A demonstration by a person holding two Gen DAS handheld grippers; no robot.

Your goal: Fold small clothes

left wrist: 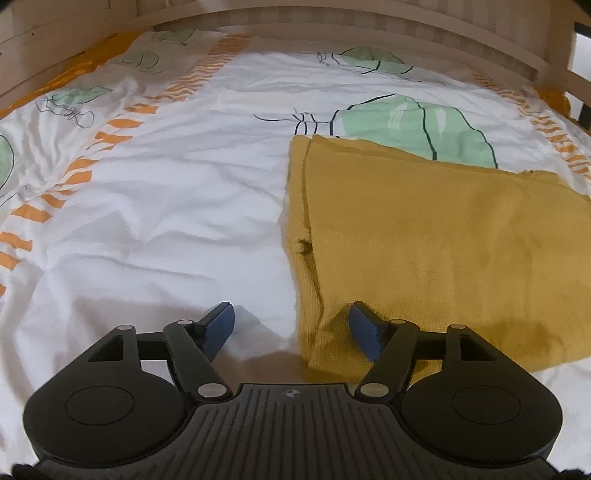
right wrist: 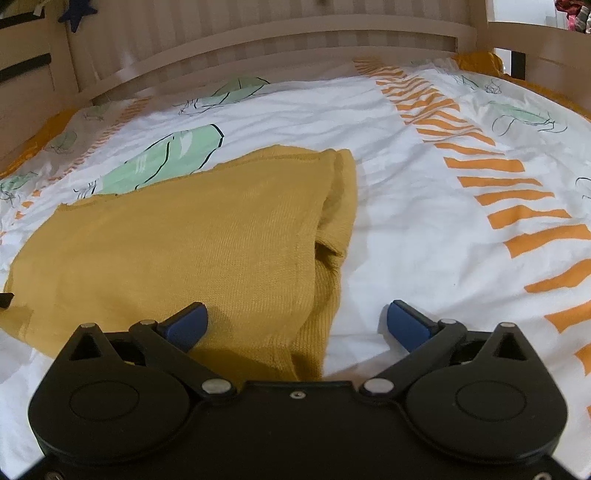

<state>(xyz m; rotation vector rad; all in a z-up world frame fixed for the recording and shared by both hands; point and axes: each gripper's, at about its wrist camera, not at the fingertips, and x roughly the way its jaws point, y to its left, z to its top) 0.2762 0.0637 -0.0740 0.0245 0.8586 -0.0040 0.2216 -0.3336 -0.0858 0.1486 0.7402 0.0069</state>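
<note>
A mustard-yellow knitted garment (left wrist: 424, 236) lies folded flat on the bed. In the left wrist view it fills the right half; in the right wrist view the garment (right wrist: 184, 240) fills the left half. My left gripper (left wrist: 291, 325) is open at the garment's near left corner, its right finger on the cloth and its left finger over the sheet. My right gripper (right wrist: 295, 325) is open and straddles the garment's near right edge, its left finger over the cloth and its right finger over the sheet. Neither gripper holds anything.
The bed sheet (left wrist: 166, 206) is white with green leaf prints and orange striped bands (right wrist: 498, 192). A wooden slatted bed rail (right wrist: 277, 33) runs along the far side. A wooden post (right wrist: 476, 26) stands at the far right corner.
</note>
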